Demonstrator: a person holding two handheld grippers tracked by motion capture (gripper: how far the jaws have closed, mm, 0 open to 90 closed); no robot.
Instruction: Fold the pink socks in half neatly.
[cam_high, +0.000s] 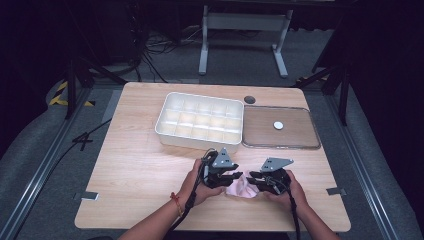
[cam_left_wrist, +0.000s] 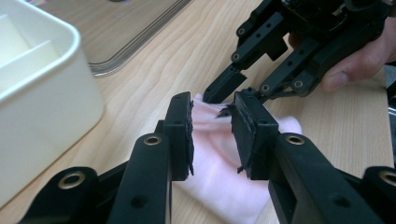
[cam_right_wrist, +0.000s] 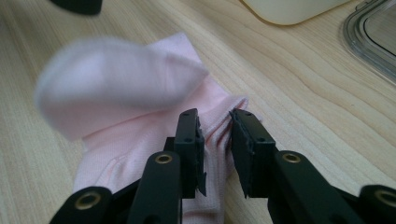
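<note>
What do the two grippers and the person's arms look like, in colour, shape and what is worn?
Both the left gripper and the right gripper are black, with linked bars, brass-coloured pivots and flat padded jaws. Each carries a grey three-cornered plate on top and trails a black cable. The forearms are bare; a red band sits on the left wrist.

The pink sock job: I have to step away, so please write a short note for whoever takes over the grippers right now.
Left gripper: jaws apart, straddling one end of the pink sock; not closed on it.
Right gripper: jaws pinching a gathered ridge of the sock's other end; one end of the sock is folded up and over.
The sock lies on the table's near edge, between both grippers. The white divided box sits open behind it, compartments bare; its clear lid lies flat to the right.
Done: sock partly folded.
Left: probably finish the fold, put it in a compartment, perhaps fit the lid.
</note>
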